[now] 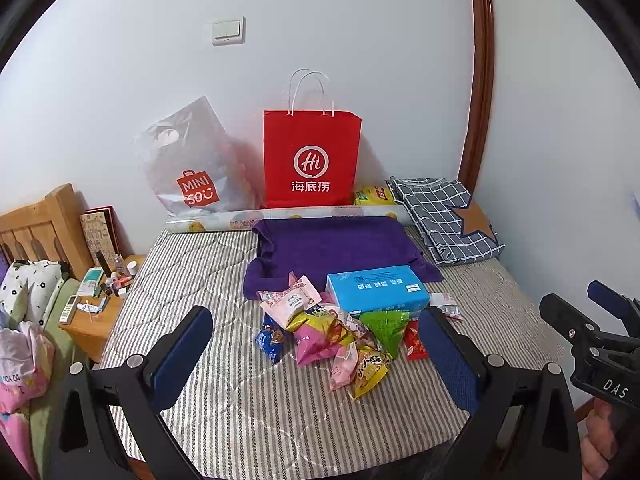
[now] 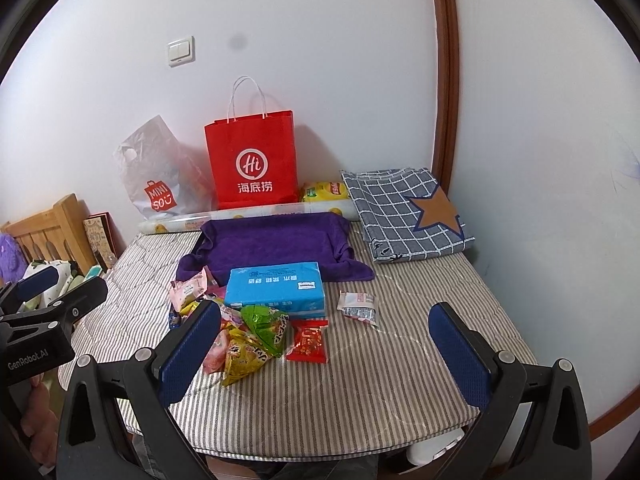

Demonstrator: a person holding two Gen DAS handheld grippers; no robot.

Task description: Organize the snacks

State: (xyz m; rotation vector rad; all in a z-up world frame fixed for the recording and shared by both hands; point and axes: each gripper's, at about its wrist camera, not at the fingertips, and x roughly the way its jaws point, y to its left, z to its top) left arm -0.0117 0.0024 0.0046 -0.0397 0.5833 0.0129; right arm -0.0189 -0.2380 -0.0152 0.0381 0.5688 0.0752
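Observation:
A pile of snack packets [image 1: 336, 332] lies on the striped bed, also in the right wrist view [image 2: 248, 332]: pink, green, yellow and blue ones, and a red packet [image 2: 308, 340]. A white packet [image 2: 358, 306] lies apart to the right. A blue tissue pack [image 1: 376, 288] sits behind the pile on a purple towel [image 1: 328, 248]. A red paper bag [image 1: 312, 160] stands upright against the wall. My left gripper [image 1: 316, 344] is open and empty above the pile's near side. My right gripper [image 2: 324, 344] is open and empty, to the right of the left one.
A white MINISO plastic bag [image 1: 192, 168] leans beside the red bag. A folded checked cloth [image 1: 444, 216] lies at the back right, a yellow packet [image 1: 374, 196] next to it. A long roll [image 1: 280, 216] lies along the wall. A cluttered wooden nightstand [image 1: 100, 304] stands left.

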